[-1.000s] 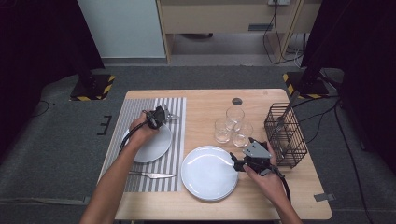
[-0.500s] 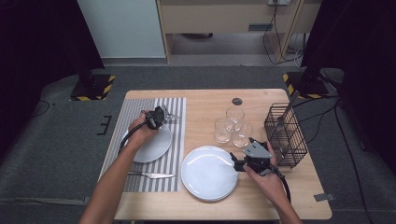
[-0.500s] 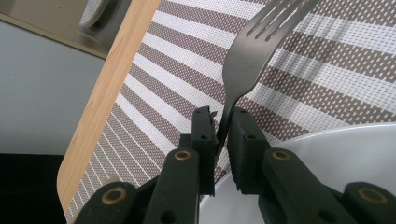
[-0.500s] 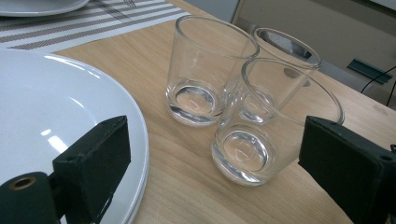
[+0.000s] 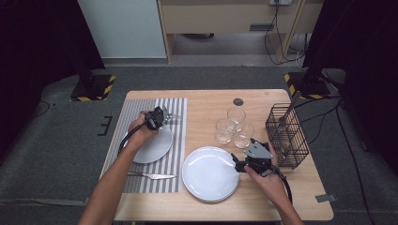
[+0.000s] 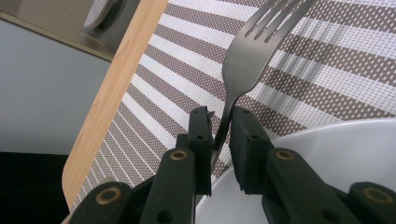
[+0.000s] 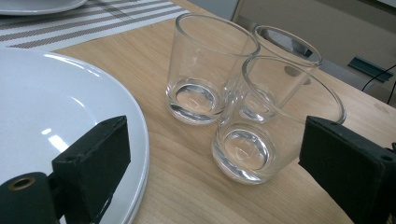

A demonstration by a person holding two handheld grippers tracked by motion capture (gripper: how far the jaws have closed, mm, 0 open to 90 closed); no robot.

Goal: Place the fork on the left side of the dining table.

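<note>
A: Where is the fork (image 6: pixel 254 60) found at this point?

B: It is pinched by its handle between the pads of the left claw (image 6: pixel 223 133), tines pointing away over the striped placemat (image 6: pixel 327 70). In the left gripper view it is held just above the far rim of the small plate (image 6: pixel 336 158). The jaws have just been eased apart a little, yet the handle is still seen between them, so the grip is judged not fully released.

A: And what is already laid?

B: The small plate (image 5: pixel 152 145) is set on the placemat (image 5: pixel 178 112), and a knife (image 5: pixel 152 176) lies on the mat nearer the person. A larger white plate (image 5: pixel 209 173) is set beside the mat on the bare desk (image 5: pixel 206 101).

A: What of the other hand?

B: The right claw (image 5: pixel 240 164) is held spread wide, with nothing gripped, between the large plate and the three glasses (image 7: pixel 252 121).

A: So what is left?

B: The fork is judged not yet put down. The glasses are grouped together beside the wire basket (image 5: pixel 286 138), where a utensil still stands, so placing appears roughly half done.
</note>
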